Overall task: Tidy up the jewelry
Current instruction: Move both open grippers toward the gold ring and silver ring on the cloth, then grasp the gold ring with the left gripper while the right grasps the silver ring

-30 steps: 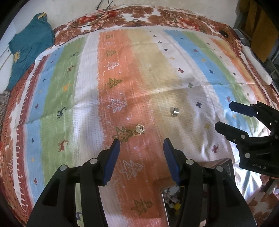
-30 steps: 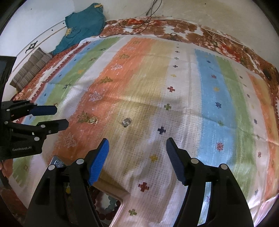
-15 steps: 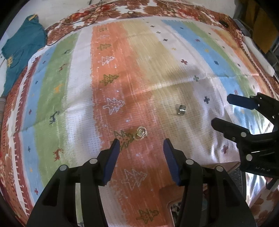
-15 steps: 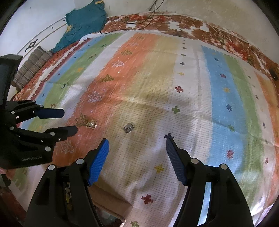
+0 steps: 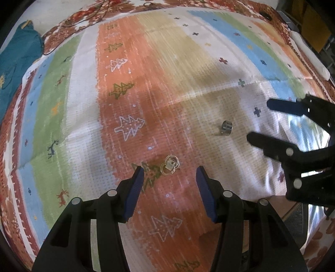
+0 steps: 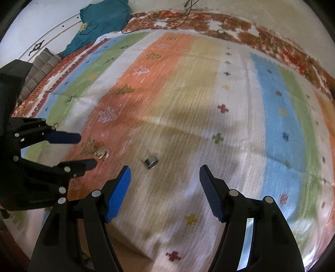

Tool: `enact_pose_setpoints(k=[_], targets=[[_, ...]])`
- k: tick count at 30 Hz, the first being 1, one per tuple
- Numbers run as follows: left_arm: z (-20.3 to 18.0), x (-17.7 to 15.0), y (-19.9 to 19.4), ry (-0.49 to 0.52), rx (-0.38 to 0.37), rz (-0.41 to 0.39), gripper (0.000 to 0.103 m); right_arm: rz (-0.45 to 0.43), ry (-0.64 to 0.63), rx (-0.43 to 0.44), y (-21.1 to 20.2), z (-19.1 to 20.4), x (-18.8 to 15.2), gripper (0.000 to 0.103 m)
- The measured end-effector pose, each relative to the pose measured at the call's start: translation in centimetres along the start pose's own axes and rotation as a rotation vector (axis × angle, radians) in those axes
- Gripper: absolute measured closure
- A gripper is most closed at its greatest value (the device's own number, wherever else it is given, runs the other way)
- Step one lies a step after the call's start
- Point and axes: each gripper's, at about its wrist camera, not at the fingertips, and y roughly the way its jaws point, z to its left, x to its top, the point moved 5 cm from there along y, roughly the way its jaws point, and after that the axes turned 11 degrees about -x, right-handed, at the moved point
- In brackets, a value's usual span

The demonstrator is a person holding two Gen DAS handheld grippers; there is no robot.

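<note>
A pair of gold hoop earrings on a small card (image 5: 169, 166) lies on the orange stripe of the bedspread, just beyond and between the tips of my left gripper (image 5: 170, 173), which is open and holds nothing. A silver ring (image 5: 226, 126) lies further right on the pale stripe. In the right wrist view the silver ring (image 6: 150, 162) sits just ahead of my right gripper (image 6: 165, 173), slightly left of centre; that gripper is open and empty. The earrings (image 6: 102, 153) lie between the left gripper's fingers (image 6: 65, 137) there.
A striped, patterned bedspread (image 5: 188, 73) covers the bed. A teal garment (image 6: 100, 18) lies at the far left corner beside a striped cushion (image 6: 39, 67). Black cables (image 5: 69, 39) run along the far edge. A box corner (image 5: 293, 211) shows at the near edge.
Both grippers have come lower and closer to the bedspread. The earrings now lie at the left gripper's tips, and the ring is nearer the right gripper's tips. The jewelry box has slipped mostly out of view.
</note>
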Motion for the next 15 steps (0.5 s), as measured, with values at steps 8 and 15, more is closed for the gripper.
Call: enact_pose_setpoints(k=[8, 15], targets=[[0.3, 0.5, 2.0, 0.057, 0.009, 0.033, 0.051, 0.008, -0.027, 0.000, 1.3, 0.0, 0.4, 0.035], [0.5, 0.6, 3.2, 0.076, 0.015, 0.032, 0.053, 0.010, -0.093, -0.021, 2.2, 1.2, 0.7, 0.035]])
